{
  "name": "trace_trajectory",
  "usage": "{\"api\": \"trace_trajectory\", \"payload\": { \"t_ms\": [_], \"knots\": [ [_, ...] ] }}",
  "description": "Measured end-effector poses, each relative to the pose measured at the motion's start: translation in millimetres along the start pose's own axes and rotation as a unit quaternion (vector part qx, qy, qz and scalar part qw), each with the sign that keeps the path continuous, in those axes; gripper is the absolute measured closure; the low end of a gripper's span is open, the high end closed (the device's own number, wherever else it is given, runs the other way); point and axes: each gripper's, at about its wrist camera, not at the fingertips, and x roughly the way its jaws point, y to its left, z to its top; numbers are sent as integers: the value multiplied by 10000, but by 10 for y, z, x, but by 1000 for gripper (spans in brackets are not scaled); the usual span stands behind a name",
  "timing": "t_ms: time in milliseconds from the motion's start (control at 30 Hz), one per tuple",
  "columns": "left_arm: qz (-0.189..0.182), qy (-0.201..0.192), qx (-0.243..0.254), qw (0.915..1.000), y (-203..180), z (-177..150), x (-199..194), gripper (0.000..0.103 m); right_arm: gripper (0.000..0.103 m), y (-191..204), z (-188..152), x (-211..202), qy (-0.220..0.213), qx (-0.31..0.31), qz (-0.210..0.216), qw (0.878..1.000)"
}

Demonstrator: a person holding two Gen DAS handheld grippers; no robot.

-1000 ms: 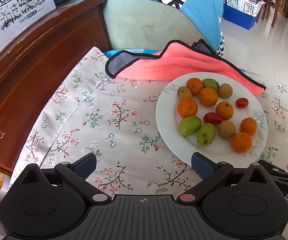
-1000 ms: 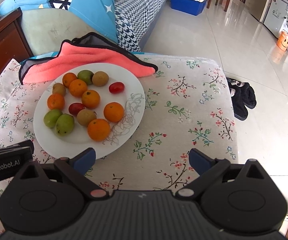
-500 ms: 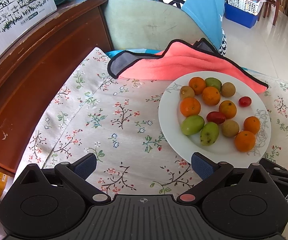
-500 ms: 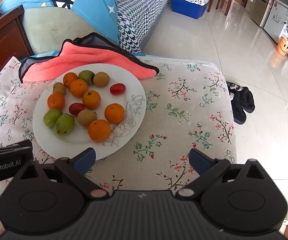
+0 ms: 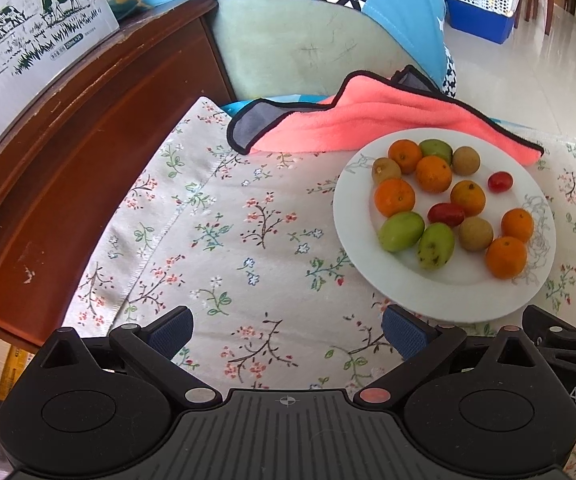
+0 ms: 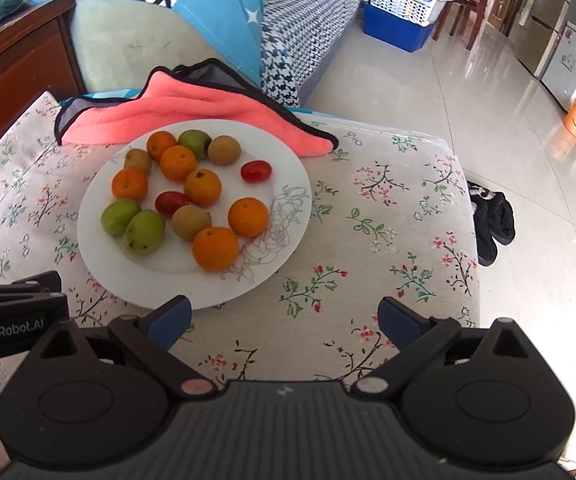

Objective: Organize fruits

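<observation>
White plate [image 6: 288, 184] sits on the floral tablecloth [image 6: 388, 240], holding all the fruit in a loose cluster. Count in the right wrist view: six small oranges, three green oval fruits, three brownish round ones, two red cherry tomatoes.

Nearest orange [image 6: 215, 249] lies toward the plate's front edge, touching a second orange [image 6: 248, 217] just behind it. Two green fruits [image 6: 144, 232] lie side by side at the plate's left, touching each other. One red tomato [image 6: 256, 171] sits apart on the right side of the cluster; the other red tomato [image 6: 171, 203] is wedged among the middle fruit. A grey line-drawn flower pattern marks the plate's right rim.

Pink cloth [image 6: 192, 108] with black trim lies crumpled behind the plate, its far corner reaching the plate's back edge.

Right gripper [image 6: 284, 314] hangs above the tablecloth just in front of the plate, blue-padded fingers spread wide, nothing between them. Its left finger overlaps the plate's front rim in view.

Left gripper [image 5: 286, 326] likewise spread wide and empty, over bare tablecloth to the left of the plate [image 5: 352, 240]; its right finger shows against the plate's near rim.

Dark wooden cabinet [image 5: 68, 152] borders the table on the left, a printed carton with cows [image 5: 28, 32] on top. Black slippers [image 6: 492, 220] on the tiled floor to the right.
</observation>
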Motion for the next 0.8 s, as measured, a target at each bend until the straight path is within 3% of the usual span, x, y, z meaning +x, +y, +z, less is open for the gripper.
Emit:
{"api": "trace_trajectory", "payload": {
  "t_ms": [233,500,667,800],
  "knots": [
    [-118,-31,13,9999,77,-101,-61,1,4,6,-90,-39,-115,-136,257,9995],
    [-295,-88,17,9995,201,-210,-157,1,4,-3,-250,-117,-423,-418,843,9947],
    [-408,-66,-106,9991,361,-264,-169,1,4,54,-437,-113,-516,-776,1233,9880],
    [-387,-41,-113,9992,466,-316,-159,1,4,136,-635,-97,-539,-1056,1846,9756]
  ]
}}
